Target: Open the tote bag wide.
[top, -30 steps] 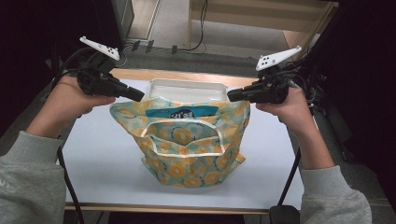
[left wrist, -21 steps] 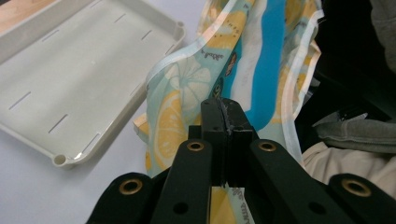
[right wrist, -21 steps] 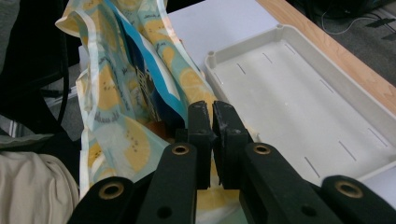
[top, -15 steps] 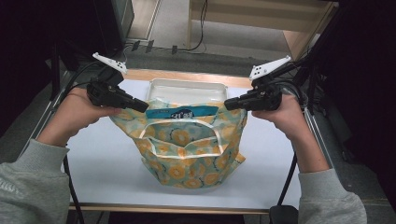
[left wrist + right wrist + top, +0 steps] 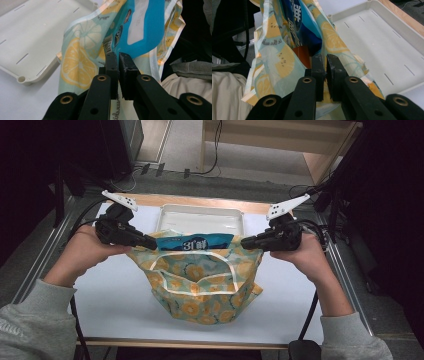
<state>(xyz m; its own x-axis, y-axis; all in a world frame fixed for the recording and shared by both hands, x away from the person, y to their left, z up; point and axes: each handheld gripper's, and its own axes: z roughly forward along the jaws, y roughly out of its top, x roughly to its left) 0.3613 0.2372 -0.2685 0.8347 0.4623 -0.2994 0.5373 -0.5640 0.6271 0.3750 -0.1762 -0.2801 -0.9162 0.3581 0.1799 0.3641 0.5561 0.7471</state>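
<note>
A lemon-print fabric bag stands on the white table, stretched open between both grippers. A blue packet sticks up inside its mouth. My left gripper pinches the bag's left top corner. In the left gripper view the jaws have just been opening slightly, with the bag's edge still caught between them and the packet beyond. My right gripper is shut on the right top corner. The right gripper view shows its pads clamped on the cloth beside the packet.
A shallow white tray lies just behind the bag, also seen as the tray and the tray in the gripper views. Metal rails run along both table sides. Cables trail from the grippers. A wooden frame stands on the floor beyond.
Both hands have come down and slightly toward me with the bag's corners. The bag has sunk and slumps more on the table.
</note>
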